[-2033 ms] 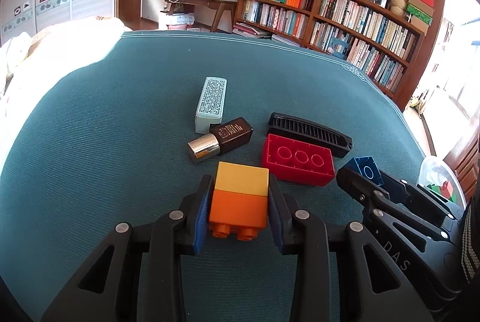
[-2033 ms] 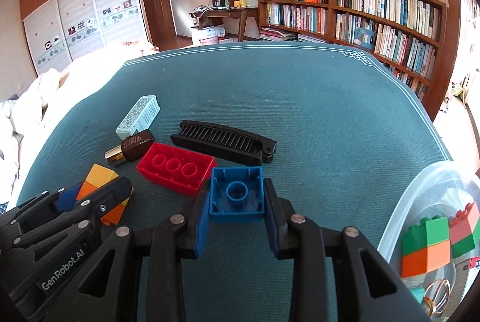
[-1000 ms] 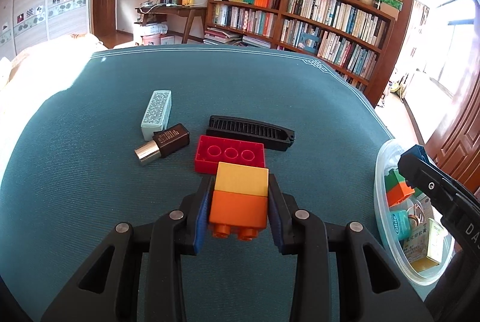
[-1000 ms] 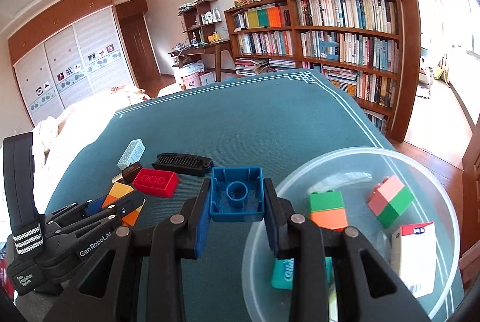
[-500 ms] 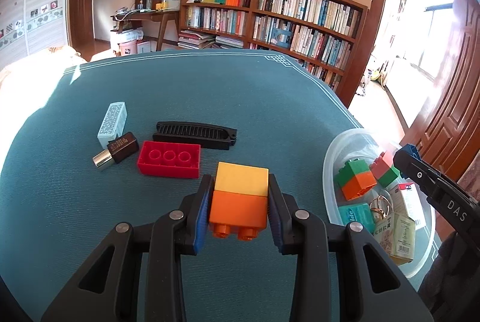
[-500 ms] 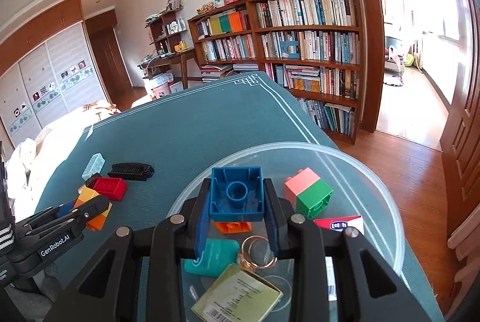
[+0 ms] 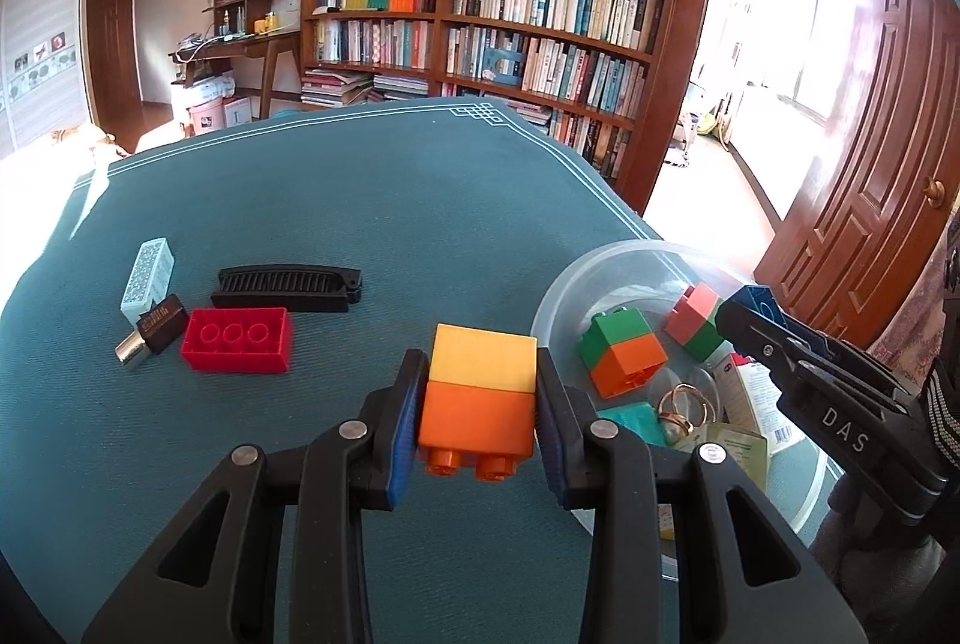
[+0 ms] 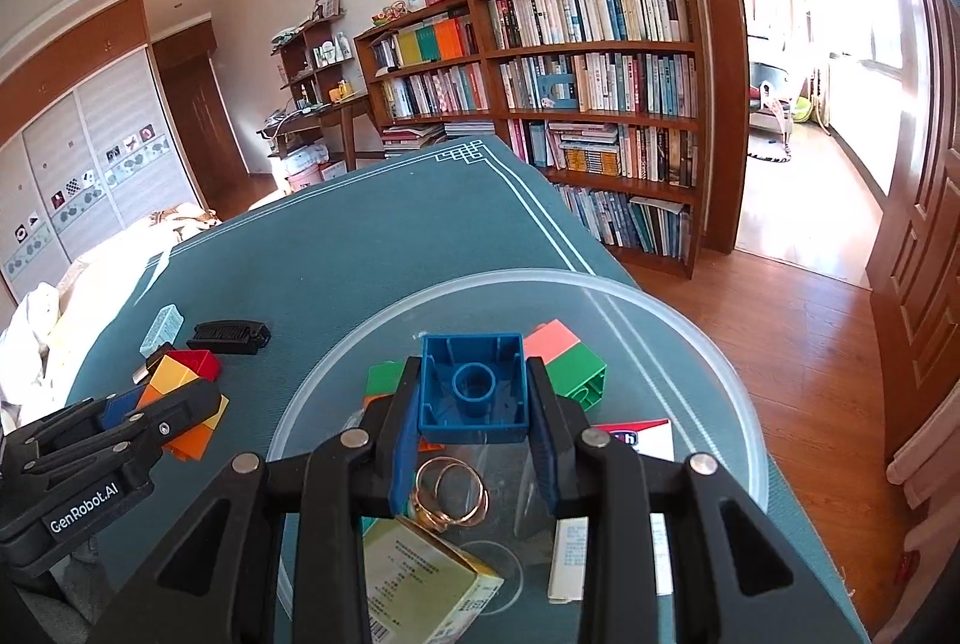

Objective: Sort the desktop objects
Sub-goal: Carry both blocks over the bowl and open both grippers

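My left gripper (image 7: 479, 398) is shut on a yellow-and-orange stacked brick (image 7: 480, 398), held above the teal table just left of the clear plastic bowl (image 7: 558, 284). My right gripper (image 8: 473, 404) is shut on a blue brick (image 8: 473, 383), hollow side facing the camera, and hangs over the clear plastic bowl (image 8: 708, 344). In the bowl lie a green-and-orange brick (image 7: 621, 350), a pink-and-green brick (image 8: 567, 356), gold rings (image 8: 447, 491) and small cartons. On the table at the left are a red brick (image 7: 237, 340), a black comb (image 7: 287, 287), a brown bottle (image 7: 150, 329) and a pale case (image 7: 148, 273).
The bowl stands at the table's right edge (image 8: 576, 254), with wooden floor beyond. A bookshelf (image 7: 480, 44) and a wooden door (image 7: 870, 134) lie behind the table. The left gripper (image 8: 120, 440) shows at the lower left of the right wrist view.
Both grippers have swung right toward the bowl with their bricks. The right gripper now hangs further over the bowl's middle; the left has come up close to its rim.
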{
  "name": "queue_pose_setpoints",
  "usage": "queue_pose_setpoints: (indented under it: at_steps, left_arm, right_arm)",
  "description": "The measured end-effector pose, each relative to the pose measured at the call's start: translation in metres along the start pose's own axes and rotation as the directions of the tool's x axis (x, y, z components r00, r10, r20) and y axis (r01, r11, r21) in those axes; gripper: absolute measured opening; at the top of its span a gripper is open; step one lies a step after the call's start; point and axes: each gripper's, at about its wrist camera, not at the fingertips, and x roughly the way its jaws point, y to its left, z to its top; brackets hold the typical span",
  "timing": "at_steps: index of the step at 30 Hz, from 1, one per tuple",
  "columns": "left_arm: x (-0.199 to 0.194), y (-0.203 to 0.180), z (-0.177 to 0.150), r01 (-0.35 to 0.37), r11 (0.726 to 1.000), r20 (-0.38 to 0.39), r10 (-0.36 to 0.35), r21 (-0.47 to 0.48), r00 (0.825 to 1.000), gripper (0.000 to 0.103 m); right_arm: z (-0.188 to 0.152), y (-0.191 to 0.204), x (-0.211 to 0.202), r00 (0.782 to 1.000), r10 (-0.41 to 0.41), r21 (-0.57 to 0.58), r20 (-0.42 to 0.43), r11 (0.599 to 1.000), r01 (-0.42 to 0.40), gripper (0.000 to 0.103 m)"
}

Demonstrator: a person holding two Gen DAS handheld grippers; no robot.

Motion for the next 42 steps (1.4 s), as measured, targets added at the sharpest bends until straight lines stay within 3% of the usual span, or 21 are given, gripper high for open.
queue_pose_setpoints:
  at_steps: [18,38,42]
  left_arm:
    - [0.012,-0.042,-0.002,0.088,0.992,-0.043,-0.084,0.089,0.996,0.037]
    - [0.019,-0.054,-0.002,0.116,0.987,-0.063,-0.109,0.111,0.992,0.037]
    - [0.021,-0.056,-0.003,0.18,0.979,-0.084,-0.172,0.094,0.981,0.037]
  right_arm:
    - [0.0,-0.012,0.001,1.0,-0.005,0.024,-0.007,1.0,0.005,0.035]
    - [0.0,-0.02,0.004,1.0,-0.012,0.04,-0.015,0.999,0.013,0.035]
    - [0.001,-0.024,0.007,1.0,-0.02,0.069,-0.025,0.997,0.021,0.036]
